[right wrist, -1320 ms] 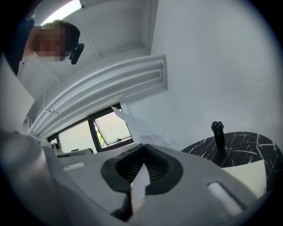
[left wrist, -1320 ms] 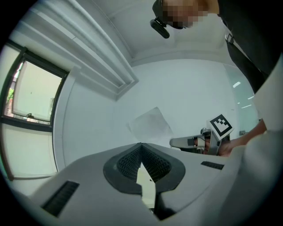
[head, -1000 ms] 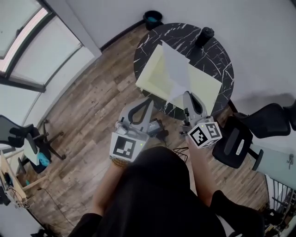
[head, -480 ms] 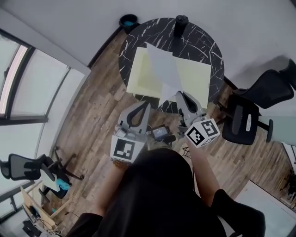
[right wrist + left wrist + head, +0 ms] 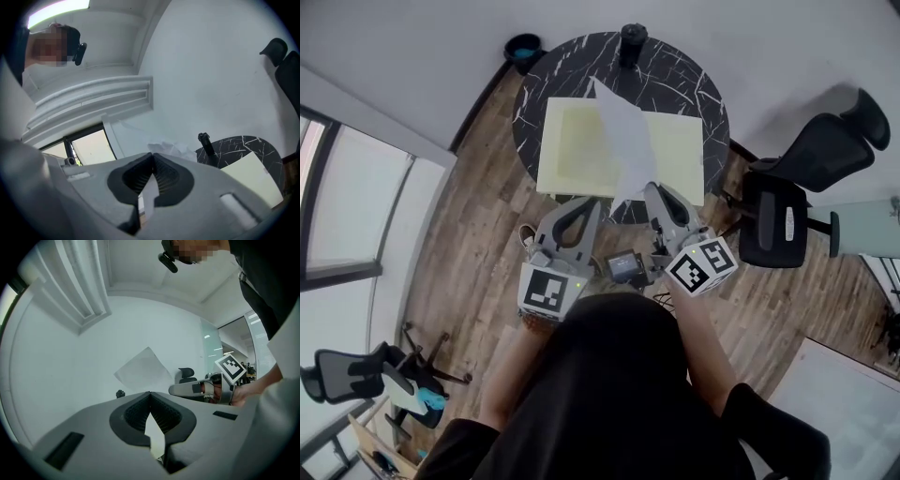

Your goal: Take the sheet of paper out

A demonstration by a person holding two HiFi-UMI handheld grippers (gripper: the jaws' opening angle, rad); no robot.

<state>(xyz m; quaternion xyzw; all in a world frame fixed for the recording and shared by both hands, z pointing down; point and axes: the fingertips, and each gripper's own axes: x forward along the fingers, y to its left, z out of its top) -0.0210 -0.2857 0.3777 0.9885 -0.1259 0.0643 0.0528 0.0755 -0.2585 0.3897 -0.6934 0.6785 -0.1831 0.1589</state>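
A white sheet of paper (image 5: 622, 141) hangs in the air above a pale yellow folder (image 5: 572, 155) that lies on the round black marble table (image 5: 680, 80). My right gripper (image 5: 649, 190) is shut on the sheet's near corner and holds it up about level. In the right gripper view the crumpled paper edge (image 5: 169, 148) shows just past the closed jaws (image 5: 152, 154). My left gripper (image 5: 593, 202) is to the left of it, off the table's near edge, shut and empty. The left gripper view shows the lifted sheet (image 5: 143, 369) and the right gripper (image 5: 186, 389).
A black bottle (image 5: 631, 39) stands at the table's far edge. A black office chair (image 5: 780, 220) is to the right of the table, another (image 5: 830, 141) behind it. A dark bin (image 5: 523, 47) sits by the wall. Wood floor surrounds the table.
Both grippers have shifted a little sideways, with the sheet still lifted in the right one. The head camera has swung, so the table now sits further left and higher.
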